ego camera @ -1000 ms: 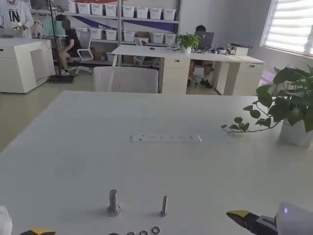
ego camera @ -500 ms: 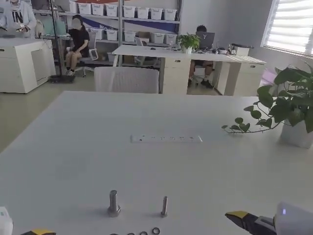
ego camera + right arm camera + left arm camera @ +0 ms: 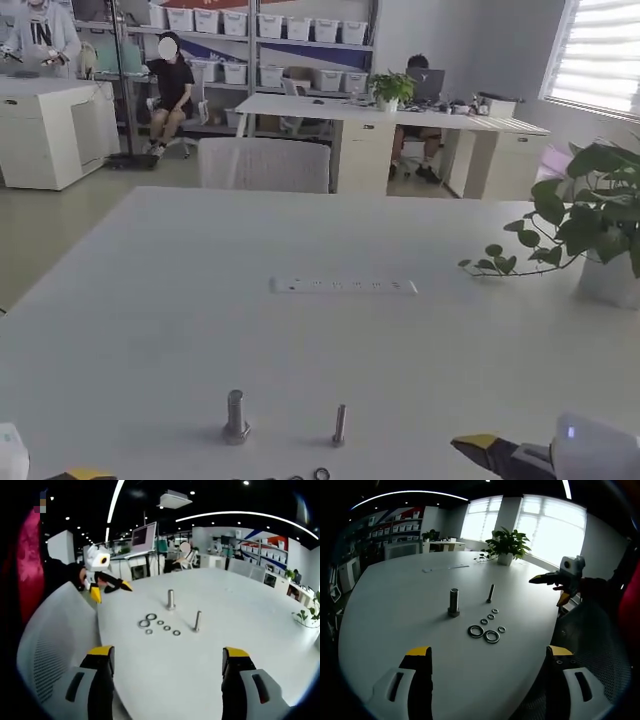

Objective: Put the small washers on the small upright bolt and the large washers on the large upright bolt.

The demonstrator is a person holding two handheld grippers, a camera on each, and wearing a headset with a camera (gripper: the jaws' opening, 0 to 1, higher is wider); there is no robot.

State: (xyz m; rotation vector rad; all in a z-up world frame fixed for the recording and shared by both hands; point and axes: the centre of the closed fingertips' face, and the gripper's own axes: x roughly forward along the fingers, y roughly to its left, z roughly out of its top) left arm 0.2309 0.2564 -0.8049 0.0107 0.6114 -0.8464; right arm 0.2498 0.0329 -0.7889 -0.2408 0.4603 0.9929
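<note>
While head-down, large bolt point(image 3: 454, 601) vertical.

Around the workbench
A power strip point(image 3: 343, 286) lies mid-frame on the white table point(image 3: 150, 330); a potted plant point(image 3: 590, 220) stands at right, a chair point(image 3: 263, 164) upper centre.

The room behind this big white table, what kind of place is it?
Most likely an office or lab workspace: rows of white storage bins along the back wall, a long desk with a laptop on it, and a seated person.
</note>
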